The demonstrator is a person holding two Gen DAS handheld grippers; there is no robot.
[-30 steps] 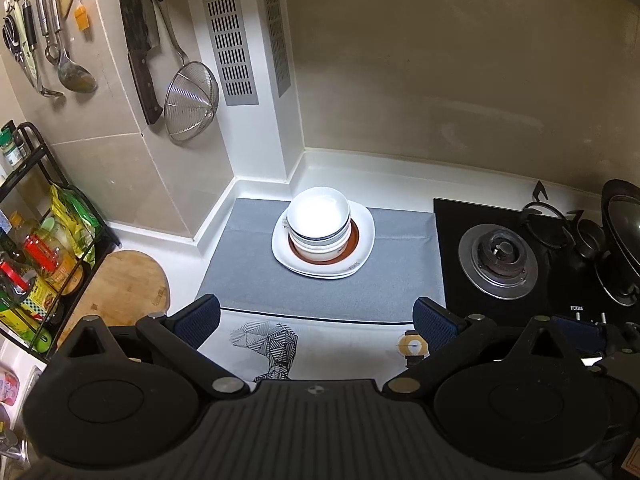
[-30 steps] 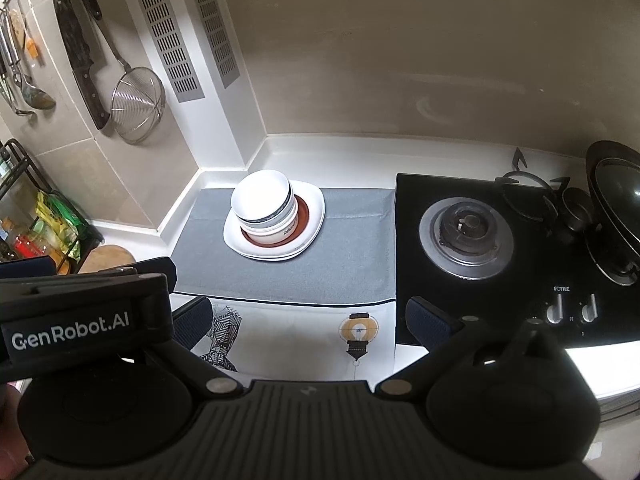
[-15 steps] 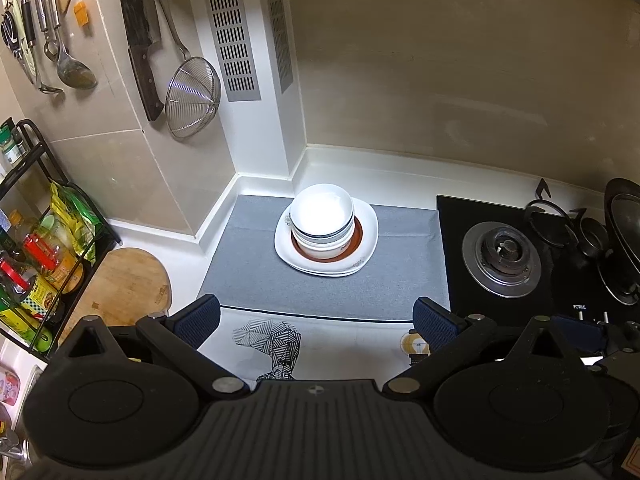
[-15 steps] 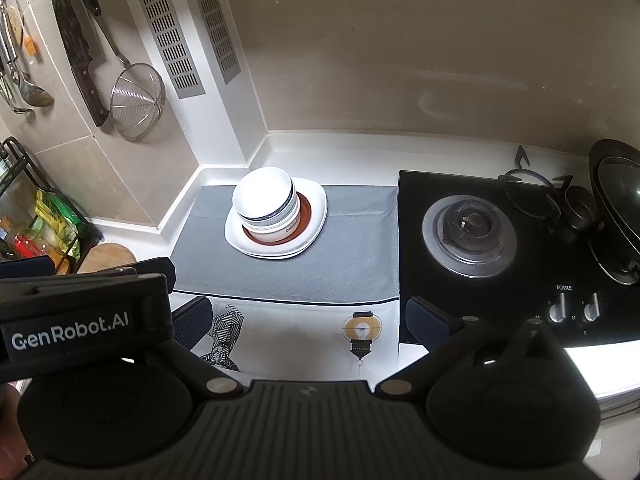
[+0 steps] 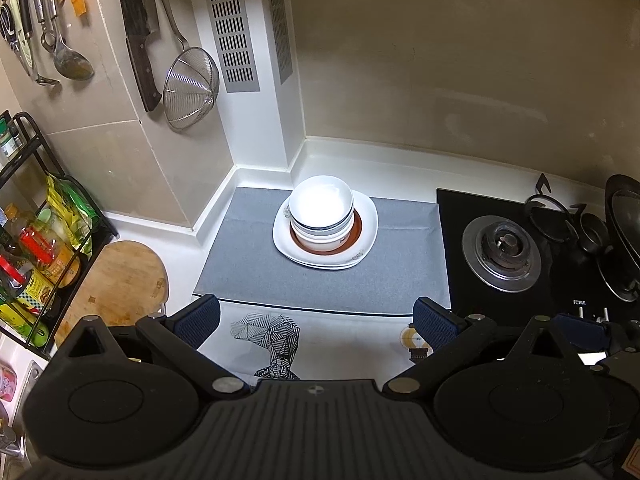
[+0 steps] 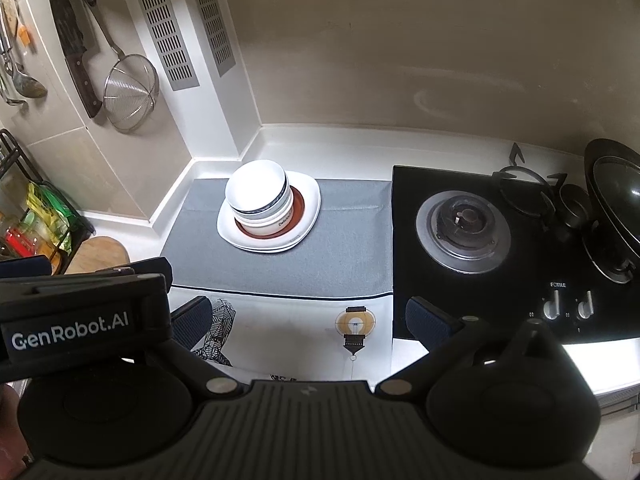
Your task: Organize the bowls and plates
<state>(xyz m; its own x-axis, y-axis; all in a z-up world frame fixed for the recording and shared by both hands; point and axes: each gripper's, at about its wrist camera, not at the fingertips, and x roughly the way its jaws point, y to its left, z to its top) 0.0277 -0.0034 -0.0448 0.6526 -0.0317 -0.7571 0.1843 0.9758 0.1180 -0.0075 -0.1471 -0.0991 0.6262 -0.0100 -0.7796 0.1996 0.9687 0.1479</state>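
Note:
A stack of white bowls (image 5: 321, 210) (image 6: 256, 196) sits on a brown-rimmed plate (image 5: 356, 229) (image 6: 298, 210), which lies on white square plates (image 5: 366, 216) (image 6: 308, 196). The pile rests on a grey mat (image 5: 240, 264) (image 6: 192, 248) at the back of the counter. My left gripper (image 5: 316, 318) is open and empty, held above the counter's front, well short of the pile. My right gripper (image 6: 306, 316) is also open and empty, beside it to the right. The left gripper's body (image 6: 80, 320) shows in the right wrist view.
A black gas hob (image 5: 502, 248) (image 6: 464, 228) with a wok (image 6: 616, 200) lies to the right. A patterned cloth (image 5: 280, 340) covers the counter's front. A round wooden board (image 5: 116, 280) and a rack of bottles (image 5: 36, 248) stand at the left. Utensils (image 5: 192, 80) hang on the wall.
Both grippers have drawn slightly back and up from the pile, which now sits a little further off in both views. Their jaws stay open.

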